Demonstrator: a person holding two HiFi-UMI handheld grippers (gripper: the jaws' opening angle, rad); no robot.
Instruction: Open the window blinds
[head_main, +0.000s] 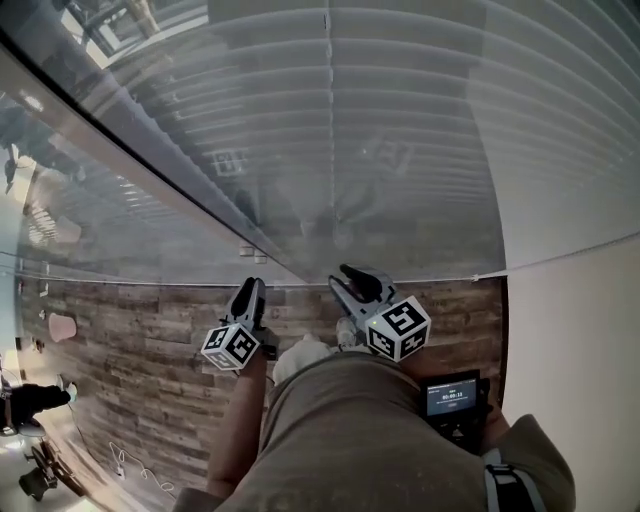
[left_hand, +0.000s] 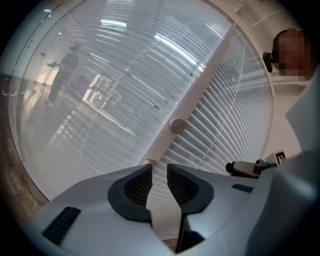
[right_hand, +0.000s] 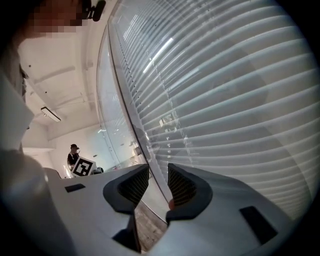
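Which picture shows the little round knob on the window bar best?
The left gripper view: the round knob sits big and clear on the white bar. The head view shows only tiny pale specks by that bar, too small to tell. The right gripper view shows no knob.

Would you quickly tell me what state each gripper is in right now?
Left gripper: open, nothing between its jaws.
Right gripper: open, holding nothing.
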